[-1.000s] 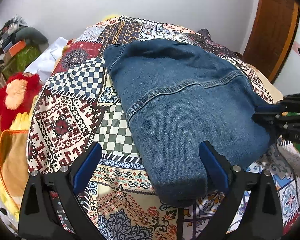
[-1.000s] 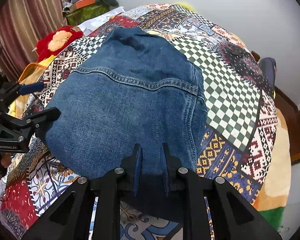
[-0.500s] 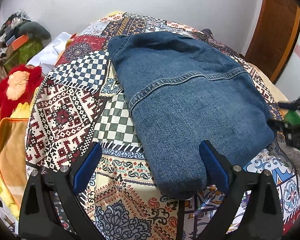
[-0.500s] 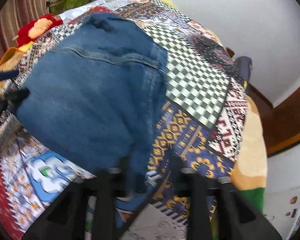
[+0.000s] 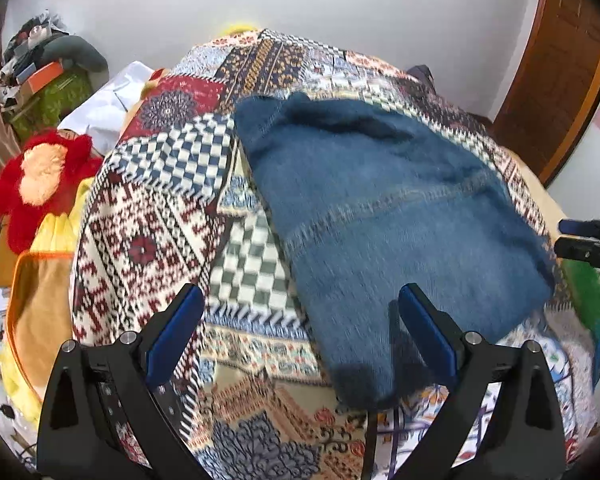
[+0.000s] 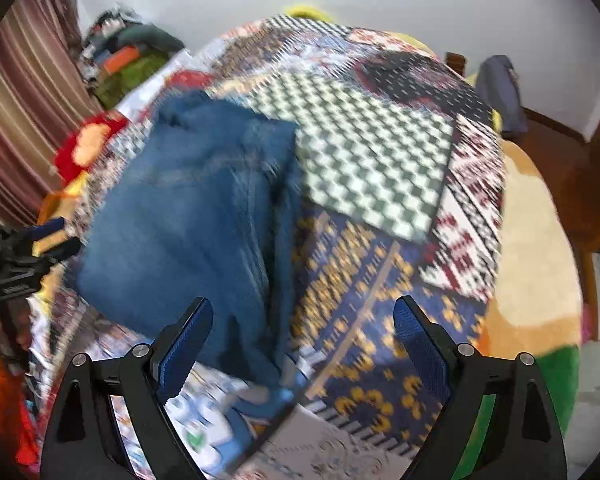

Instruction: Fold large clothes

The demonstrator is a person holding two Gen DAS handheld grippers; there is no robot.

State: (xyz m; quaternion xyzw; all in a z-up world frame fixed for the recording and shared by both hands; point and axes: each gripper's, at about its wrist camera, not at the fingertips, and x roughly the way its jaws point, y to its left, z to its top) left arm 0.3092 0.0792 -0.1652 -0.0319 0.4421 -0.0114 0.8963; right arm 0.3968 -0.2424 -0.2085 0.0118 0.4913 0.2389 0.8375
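No legible text, label, brand, number or sign anywhere in either view. Faint pale marks on the black body of the left gripper (image 6: 24, 264), seen at the left edge of the right wrist view, too small and smeared to read. Likewise nothing readable on the boxes and clutter (image 5: 40, 76) stacked by the far wall, blurred beyond any lettering.
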